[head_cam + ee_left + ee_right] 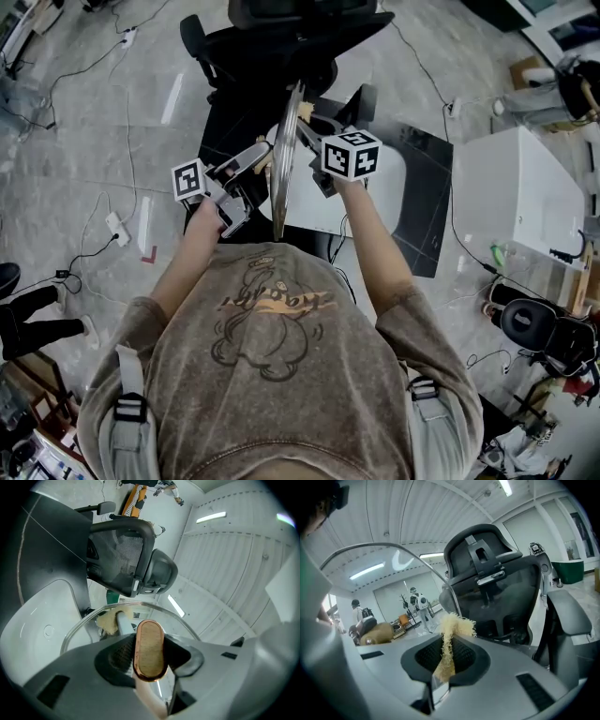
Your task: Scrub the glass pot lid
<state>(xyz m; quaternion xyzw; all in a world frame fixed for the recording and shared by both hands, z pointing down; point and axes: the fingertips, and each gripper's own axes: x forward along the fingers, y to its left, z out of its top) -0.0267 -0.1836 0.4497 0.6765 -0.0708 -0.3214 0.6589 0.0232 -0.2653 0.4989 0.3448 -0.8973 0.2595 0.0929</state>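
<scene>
Glass pot lid (281, 183), held on edge in the air at twelve o'clock of the person's torso in the head view, with its rim running from twelve to six o'clock. Left gripper (253, 169), at nine o'clock of the lid, has its jaws closed at a middling spread on the lid's copper-rimmed knob (150, 649). Right gripper (309, 129), at three o'clock of the lid, has its jaws pinched together on a pale yellow fibrous scrub pad (451, 637), whose frayed tip stands past the jaw ends. In the left gripper view the pad shows through the glass at ten o'clock of the knob, on the lid's inner face. Whether it presses on the glass or lies just beside it cannot be told. A black office chair (281, 37) stands beyond the lid at twelve o'clock, and a white basin (380, 202) lies below, toward four o'clock.

Progress, as judged: lid and pad are both gripped and the pad is at the lid's underside, so the scrubbing appears to be under way rather than finished. No water, foam or soil shows on the glass, so the share already cleaned cannot be read. Apparently left: working the pad over the rest of the inner face, the knob side and the rim, then setting the lid down.
</scene>
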